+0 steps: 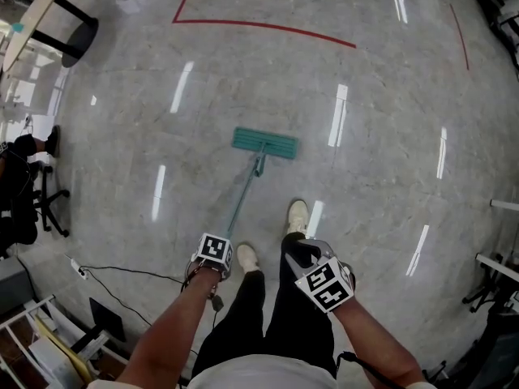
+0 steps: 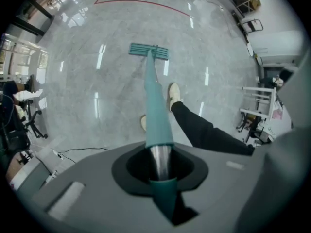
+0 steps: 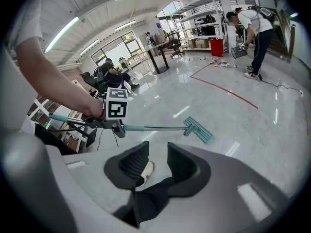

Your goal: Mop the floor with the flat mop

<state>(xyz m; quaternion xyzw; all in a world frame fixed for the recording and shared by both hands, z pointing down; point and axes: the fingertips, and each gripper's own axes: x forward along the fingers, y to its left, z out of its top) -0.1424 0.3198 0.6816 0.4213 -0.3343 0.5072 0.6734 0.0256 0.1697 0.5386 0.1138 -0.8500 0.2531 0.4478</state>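
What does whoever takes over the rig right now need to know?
Left claw: shut on the mop handle.
Right claw: open, empty, off the handle.
Mop head: flat on the floor, ahead of the feet, short of the red line.
Done: cannot tell how much is mopped.
Left: probably bring the right claw onto the handle, then mop.

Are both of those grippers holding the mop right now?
No, only the left gripper is shut on the mop handle; the right gripper has its jaws apart, gripping nothing.
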